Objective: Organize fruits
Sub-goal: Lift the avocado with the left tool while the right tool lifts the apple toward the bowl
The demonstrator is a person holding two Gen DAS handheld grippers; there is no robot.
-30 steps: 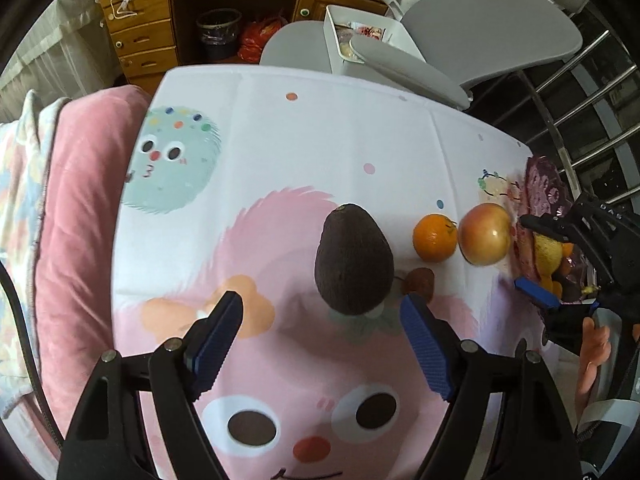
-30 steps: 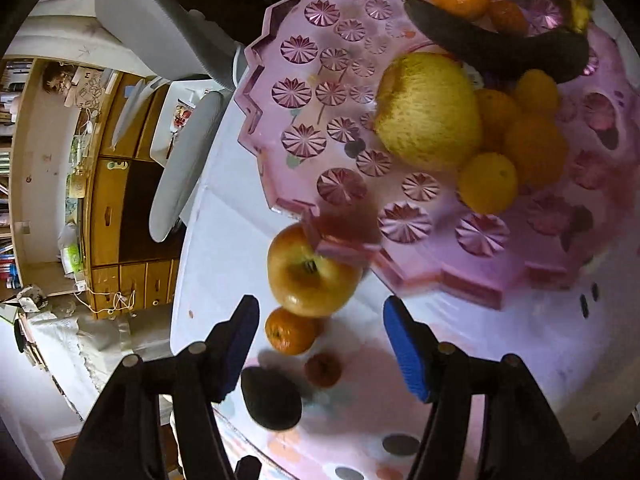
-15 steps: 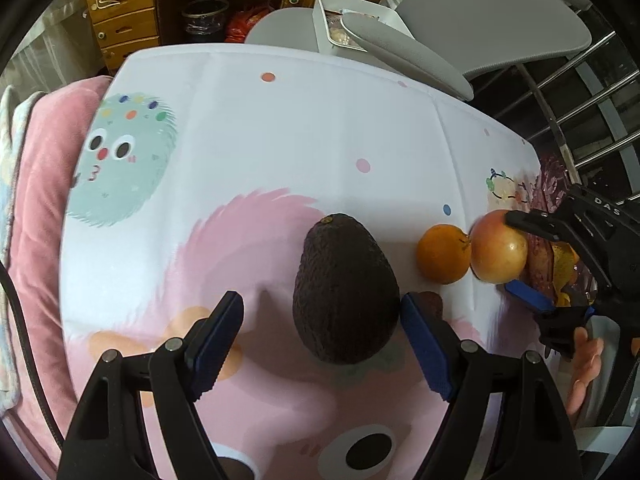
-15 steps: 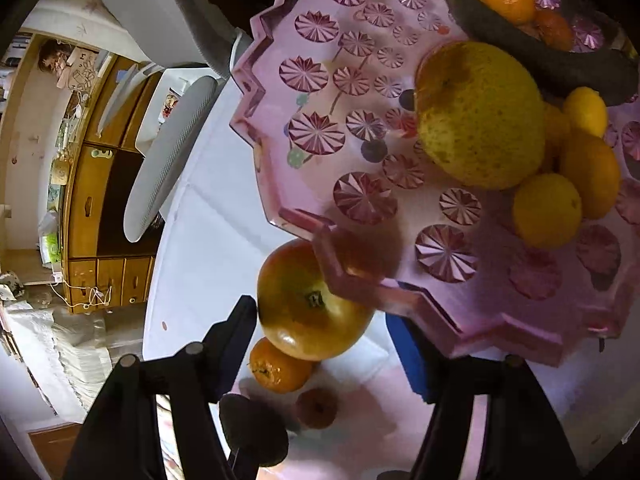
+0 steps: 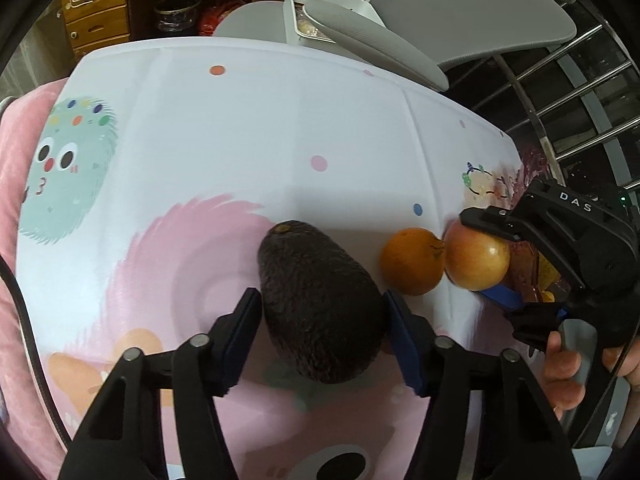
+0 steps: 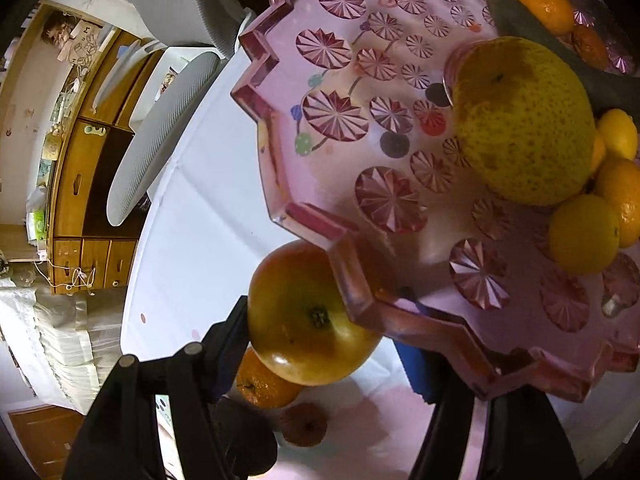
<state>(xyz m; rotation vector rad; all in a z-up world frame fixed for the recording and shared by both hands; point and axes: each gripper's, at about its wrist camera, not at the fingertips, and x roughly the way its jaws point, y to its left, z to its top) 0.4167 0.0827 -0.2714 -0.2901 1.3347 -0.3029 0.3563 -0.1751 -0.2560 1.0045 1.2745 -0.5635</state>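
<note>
White cartoon-printed tablecloth (image 5: 280, 128) carries the dark pebbly avocado (image 5: 316, 304) at lower centre, long axis running away from the left gripper (image 5: 320, 312), whose blue pads have just closed onto its flanks; right gripper (image 6: 320, 340) straddles the red-yellow apple (image 6: 308, 316) narrowly, grip unclear
</note>
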